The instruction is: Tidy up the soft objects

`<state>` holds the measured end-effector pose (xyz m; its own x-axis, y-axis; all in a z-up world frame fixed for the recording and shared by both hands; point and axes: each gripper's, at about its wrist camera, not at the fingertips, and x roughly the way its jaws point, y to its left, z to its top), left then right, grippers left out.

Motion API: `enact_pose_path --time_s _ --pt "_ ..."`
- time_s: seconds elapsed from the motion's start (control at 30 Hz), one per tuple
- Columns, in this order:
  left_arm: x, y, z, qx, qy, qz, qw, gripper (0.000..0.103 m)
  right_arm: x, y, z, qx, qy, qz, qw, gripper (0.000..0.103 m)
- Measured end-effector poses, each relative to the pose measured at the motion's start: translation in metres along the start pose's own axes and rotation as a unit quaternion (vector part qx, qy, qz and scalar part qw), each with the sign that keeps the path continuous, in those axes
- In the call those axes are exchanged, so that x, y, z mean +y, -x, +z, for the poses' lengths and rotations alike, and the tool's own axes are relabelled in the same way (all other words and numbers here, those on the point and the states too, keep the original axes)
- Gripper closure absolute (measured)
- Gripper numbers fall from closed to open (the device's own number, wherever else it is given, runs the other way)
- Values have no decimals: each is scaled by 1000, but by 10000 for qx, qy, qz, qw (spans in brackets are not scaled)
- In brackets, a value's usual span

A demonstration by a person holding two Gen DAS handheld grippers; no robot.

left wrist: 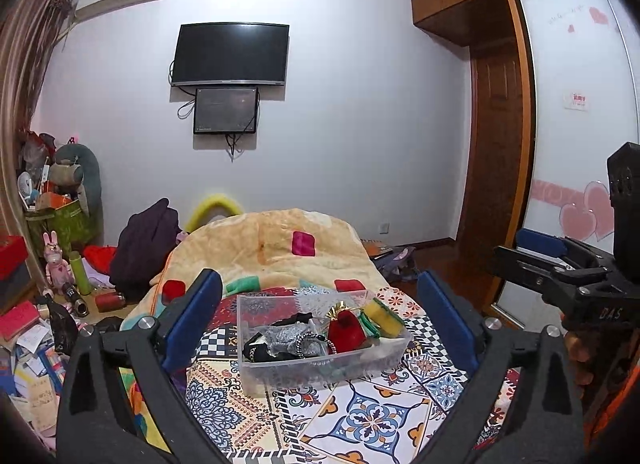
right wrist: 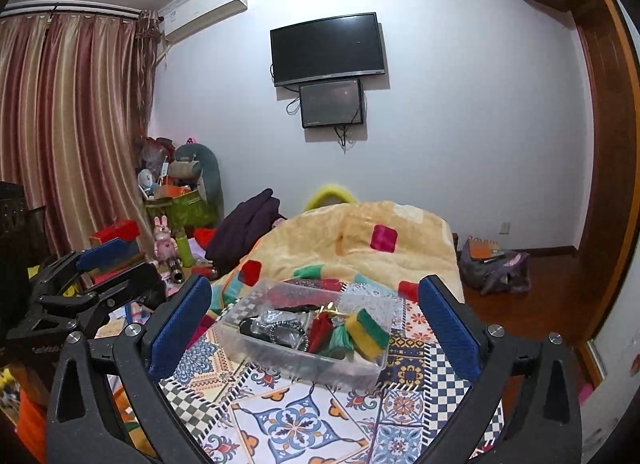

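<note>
A clear plastic bin [left wrist: 320,368] [right wrist: 304,360] sits on the patterned bedspread [left wrist: 372,416] ahead of both grippers. Inside lie a yellow-and-green sponge [left wrist: 385,316] [right wrist: 368,330], a red pouch [left wrist: 347,333] [right wrist: 320,330], a green cloth piece [right wrist: 340,338], and black and silver items [left wrist: 280,340] [right wrist: 276,330]. My left gripper [left wrist: 320,320] is open and empty, its blue pads either side of the bin. My right gripper [right wrist: 316,324] is open and empty, likewise framing the bin. Each gripper shows at the edge of the other's view: the right one [left wrist: 560,264], the left one [right wrist: 100,264].
A folded yellow quilt [left wrist: 272,248] [right wrist: 360,240] lies beyond the bin. Cluttered boxes, bottles and a toy rabbit [left wrist: 56,264] stand at the left. A bag [right wrist: 492,268] lies on the wooden floor at the right, by the wardrobe [left wrist: 560,144].
</note>
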<state>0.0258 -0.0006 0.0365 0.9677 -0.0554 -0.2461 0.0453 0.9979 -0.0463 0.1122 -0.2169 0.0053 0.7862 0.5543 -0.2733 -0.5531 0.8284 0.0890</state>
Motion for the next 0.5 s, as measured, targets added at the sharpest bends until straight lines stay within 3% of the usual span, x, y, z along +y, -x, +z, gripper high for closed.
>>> enact_pose_path --time_s 0.5 --pt "0 1 -2 17 22 40 10000 2 0 4 -2 18 -36 9 10000 0"
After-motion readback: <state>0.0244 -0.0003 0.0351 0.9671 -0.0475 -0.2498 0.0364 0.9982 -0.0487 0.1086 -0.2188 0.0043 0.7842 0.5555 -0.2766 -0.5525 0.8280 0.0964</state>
